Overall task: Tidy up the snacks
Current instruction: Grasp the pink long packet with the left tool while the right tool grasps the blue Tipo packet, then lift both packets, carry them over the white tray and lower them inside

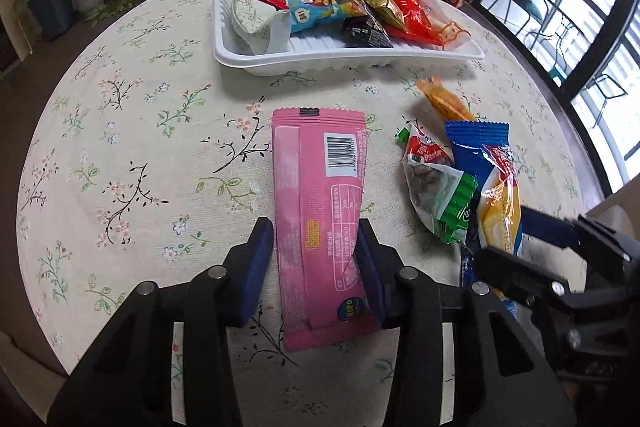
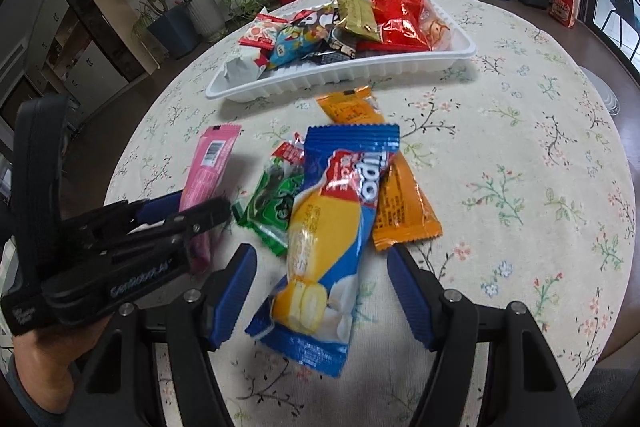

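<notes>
A pink snack packet [image 1: 316,195] lies barcode-up on the flowered tablecloth [image 1: 140,147]. My left gripper [image 1: 316,259] is shut on its lower half, and the wrapper crumples against the right pad. A blue and yellow packet [image 2: 332,227] lies over a green packet [image 2: 276,203] and an orange packet [image 2: 400,203]. My right gripper [image 2: 320,253] stands open astride the blue packet's near end, its pads clear of the wrapper. The left gripper [image 2: 192,211] shows at the left of the right wrist view, around the pink packet [image 2: 208,167].
A white ribbed tray [image 1: 348,63] at the table's far side holds several snack packets. The round table's edge curves off on both sides. Potted plants and a low white cabinet stand beyond. A person's hand [image 2: 48,367] grips the left tool.
</notes>
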A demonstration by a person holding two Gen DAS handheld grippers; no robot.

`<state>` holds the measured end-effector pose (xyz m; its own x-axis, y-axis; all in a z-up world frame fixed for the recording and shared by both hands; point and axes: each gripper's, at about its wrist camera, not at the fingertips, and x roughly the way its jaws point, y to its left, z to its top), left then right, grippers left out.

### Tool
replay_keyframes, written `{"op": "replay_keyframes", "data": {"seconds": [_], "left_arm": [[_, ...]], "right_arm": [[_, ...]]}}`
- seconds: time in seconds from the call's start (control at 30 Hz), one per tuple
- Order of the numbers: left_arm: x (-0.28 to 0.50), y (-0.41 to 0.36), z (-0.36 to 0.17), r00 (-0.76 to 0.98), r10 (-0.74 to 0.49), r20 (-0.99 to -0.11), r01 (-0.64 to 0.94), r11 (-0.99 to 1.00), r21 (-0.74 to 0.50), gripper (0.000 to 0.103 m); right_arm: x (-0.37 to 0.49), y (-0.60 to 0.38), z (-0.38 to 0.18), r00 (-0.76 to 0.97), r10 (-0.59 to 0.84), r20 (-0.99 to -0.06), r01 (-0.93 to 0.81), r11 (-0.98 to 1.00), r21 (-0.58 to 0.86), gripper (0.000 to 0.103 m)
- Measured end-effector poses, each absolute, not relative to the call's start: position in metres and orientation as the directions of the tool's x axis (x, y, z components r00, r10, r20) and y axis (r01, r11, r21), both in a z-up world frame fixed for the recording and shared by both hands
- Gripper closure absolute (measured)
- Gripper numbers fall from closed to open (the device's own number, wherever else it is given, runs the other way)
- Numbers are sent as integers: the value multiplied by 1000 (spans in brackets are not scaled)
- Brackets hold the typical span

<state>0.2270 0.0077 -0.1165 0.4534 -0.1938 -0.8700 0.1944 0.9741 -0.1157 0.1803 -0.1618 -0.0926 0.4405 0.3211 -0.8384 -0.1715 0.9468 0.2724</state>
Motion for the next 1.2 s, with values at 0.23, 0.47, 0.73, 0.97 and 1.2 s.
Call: {"op": "replay_keyframes", "data": {"seconds": [0.23,0.47,0.73,0.97,1.2], "left_arm": [[229,4,-117,464,-159,-872,226,972,-58,63],[232,6,-117,461,-169,-871,236,970,-63,63],[233,3,-118,459,-151,-876,231,972,-46,64],[230,7,-117,465,-146,-873,219,975,-47,73],[225,9,-115,478,-161,-864,213,975,-64,83]], "right_arm": [[186,-160,-99,414,313,-855,-191,948,255,40],[188,-171,-99,405,315,-858,-187,947,260,50],[189,-174,-101,382,319,-867,-206,944,257,63],[180,-175,-99,372,352,-859,-212,933,290,72],[168,-180,-94,373,376,-848,-208,925,319,73]]}}
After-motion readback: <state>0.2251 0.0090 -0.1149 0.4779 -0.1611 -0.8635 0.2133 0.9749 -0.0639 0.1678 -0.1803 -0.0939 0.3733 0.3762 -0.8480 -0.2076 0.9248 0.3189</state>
